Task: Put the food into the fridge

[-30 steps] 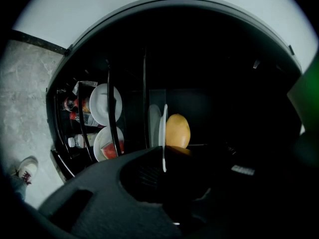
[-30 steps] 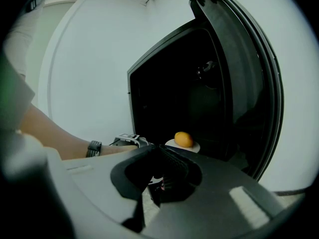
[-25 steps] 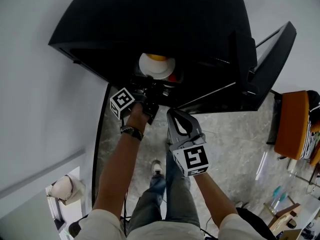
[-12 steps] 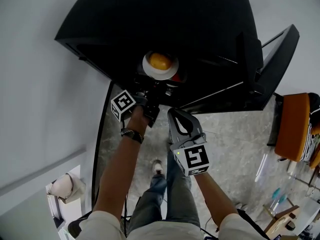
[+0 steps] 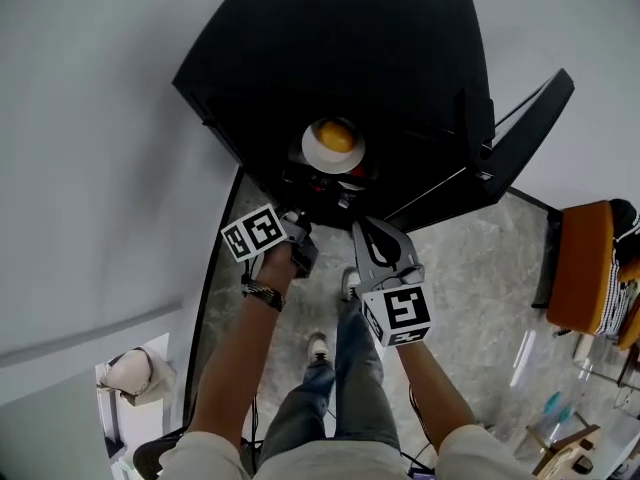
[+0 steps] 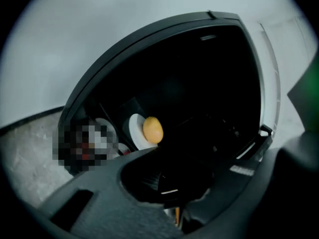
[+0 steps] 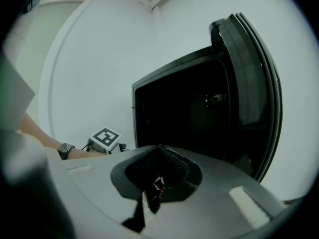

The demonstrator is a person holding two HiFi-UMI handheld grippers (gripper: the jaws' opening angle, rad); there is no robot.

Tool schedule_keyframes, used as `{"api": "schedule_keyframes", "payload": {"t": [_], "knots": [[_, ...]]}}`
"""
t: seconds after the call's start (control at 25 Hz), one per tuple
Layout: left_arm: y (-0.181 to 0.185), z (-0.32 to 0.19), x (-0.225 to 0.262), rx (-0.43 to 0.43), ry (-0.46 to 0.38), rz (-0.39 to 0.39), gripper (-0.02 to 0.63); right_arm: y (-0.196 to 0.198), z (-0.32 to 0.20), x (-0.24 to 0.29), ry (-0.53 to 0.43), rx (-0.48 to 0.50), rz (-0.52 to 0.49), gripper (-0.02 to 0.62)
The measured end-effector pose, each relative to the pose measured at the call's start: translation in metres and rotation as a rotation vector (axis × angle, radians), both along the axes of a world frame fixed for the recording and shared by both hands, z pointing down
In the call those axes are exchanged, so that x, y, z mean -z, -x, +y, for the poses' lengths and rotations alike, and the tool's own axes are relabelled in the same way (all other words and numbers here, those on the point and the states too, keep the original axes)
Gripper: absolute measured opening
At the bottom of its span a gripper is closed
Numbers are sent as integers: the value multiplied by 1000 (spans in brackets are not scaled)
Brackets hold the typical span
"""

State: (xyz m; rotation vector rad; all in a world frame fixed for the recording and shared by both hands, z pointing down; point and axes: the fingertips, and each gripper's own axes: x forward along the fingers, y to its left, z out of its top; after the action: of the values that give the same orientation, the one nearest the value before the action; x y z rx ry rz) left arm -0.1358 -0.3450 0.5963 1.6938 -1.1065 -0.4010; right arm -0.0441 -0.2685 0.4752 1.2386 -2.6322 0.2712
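Observation:
A white plate carrying a round orange piece of food rests on a shelf inside the open black fridge. In the left gripper view the plate and the food sit deep in the dark interior. My left gripper is outside the fridge, below the plate and apart from it, shut and empty. Just right of it, my right gripper is also shut with nothing in it, pointing at the fridge opening.
The fridge door stands open to the right, also seen edge-on as the door. A white wall runs along the left. An orange chair stands at the right on the marble floor. The person's legs are below the grippers.
My left gripper has drawn back out of the fridge toward the person, leaving the plate with the orange food on the shelf. The right gripper stayed beside it.

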Motion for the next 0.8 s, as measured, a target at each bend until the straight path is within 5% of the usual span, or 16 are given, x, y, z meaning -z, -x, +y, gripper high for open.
{"api": "schedule_keyframes", "payload": {"t": [0.48, 0.8], "knots": [[-34, 71, 107, -276, -266, -422, -3, -17, 36, 100, -63, 23, -51, 5], [-41, 133, 174, -316, -393, -692, 2, -33, 76, 137, -92, 66, -3, 5]]}}
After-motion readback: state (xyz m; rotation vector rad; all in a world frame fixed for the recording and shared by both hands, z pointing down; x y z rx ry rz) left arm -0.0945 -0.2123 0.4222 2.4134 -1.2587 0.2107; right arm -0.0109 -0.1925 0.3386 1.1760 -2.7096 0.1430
